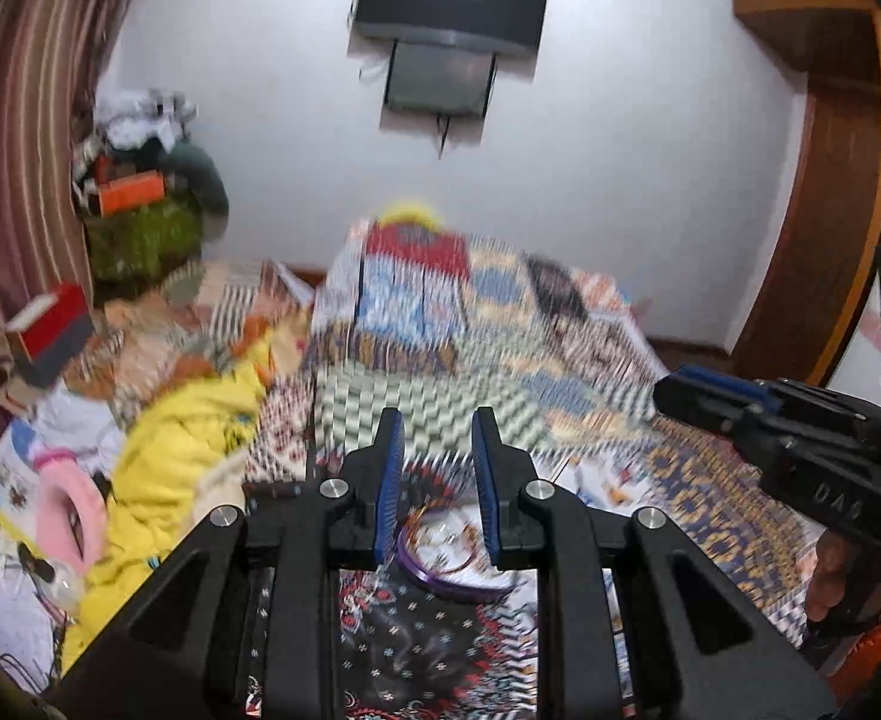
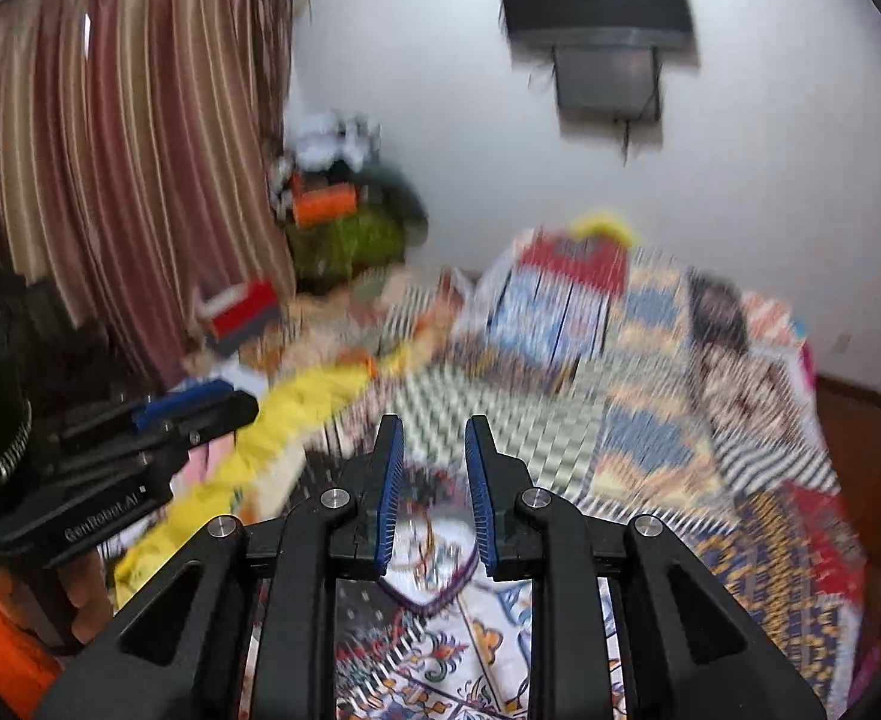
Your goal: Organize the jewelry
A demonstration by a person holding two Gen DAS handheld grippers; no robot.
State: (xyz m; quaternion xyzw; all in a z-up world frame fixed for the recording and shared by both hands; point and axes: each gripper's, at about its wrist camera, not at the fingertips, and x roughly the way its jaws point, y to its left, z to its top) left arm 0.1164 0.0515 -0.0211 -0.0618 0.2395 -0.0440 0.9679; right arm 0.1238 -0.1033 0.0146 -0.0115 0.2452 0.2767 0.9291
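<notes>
Left wrist view: we are holding the left gripper [image 1: 437, 438] above a patterned bedspread [image 1: 710, 480], its jaws standing apart with nothing between them. Beyond and below the blue pads we are seeing a purple-rimmed tray [image 1: 440, 576] holding thin bangles [image 1: 440, 540]; the blur is hiding their number. The right gripper [image 1: 674, 387] is entering from the right edge, carried by a hand [image 1: 830, 576]. A yellow garment [image 1: 188, 450] is lying to the left of the tray.

Right wrist view: we are holding the right gripper [image 2: 434, 438] over the same tray [image 2: 428, 594], jaws likewise apart and empty. The left gripper [image 2: 230, 402] is showing at the left, side-on. Only this view is showing the striped curtain [image 2: 110, 150] in full; only the other is showing the wooden door frame [image 1: 824, 180].

Judgement: we are taking this as the approach step, nothing yet grasped. The next move is calling for lowering one gripper onto a single bangle and closing gently, as thin rings are likely to slip.
</notes>
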